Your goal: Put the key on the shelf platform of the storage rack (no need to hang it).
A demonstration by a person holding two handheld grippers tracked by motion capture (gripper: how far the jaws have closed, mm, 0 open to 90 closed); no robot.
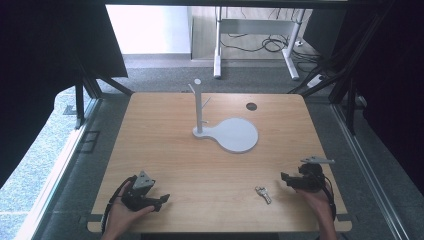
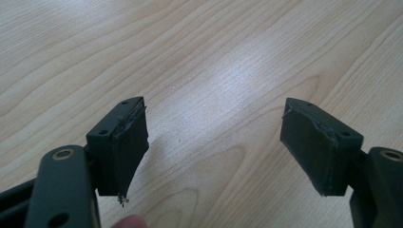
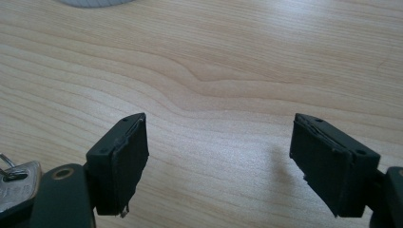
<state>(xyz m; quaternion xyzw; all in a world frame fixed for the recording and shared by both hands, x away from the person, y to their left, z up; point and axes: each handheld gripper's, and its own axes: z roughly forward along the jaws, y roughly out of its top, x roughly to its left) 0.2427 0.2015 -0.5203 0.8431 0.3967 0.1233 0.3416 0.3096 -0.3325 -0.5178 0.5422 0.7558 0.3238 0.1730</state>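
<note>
A small silver key (image 1: 262, 193) lies flat on the wooden table (image 1: 200, 170) near the front, right of centre. My right gripper (image 1: 285, 180) rests just right of it, jaws pointing left and open. In the right gripper view the open gripper (image 3: 218, 161) holds nothing, and the key (image 3: 16, 187) peeks in at the lower left, outside the jaws. At the table's front left my left gripper (image 1: 161, 202) points right; in its own view this gripper (image 2: 214, 147) is open over bare wood. A white stand (image 1: 199, 107) with short side pegs rises from a round white base (image 1: 237, 135) at mid-table.
A dark round hole (image 1: 251, 106) sits in the tabletop at the back right. The white base's edge (image 3: 95, 2) shows at the top of the right gripper view. Dark frame posts and curtains flank the table, and a desk's legs and cables stand beyond it.
</note>
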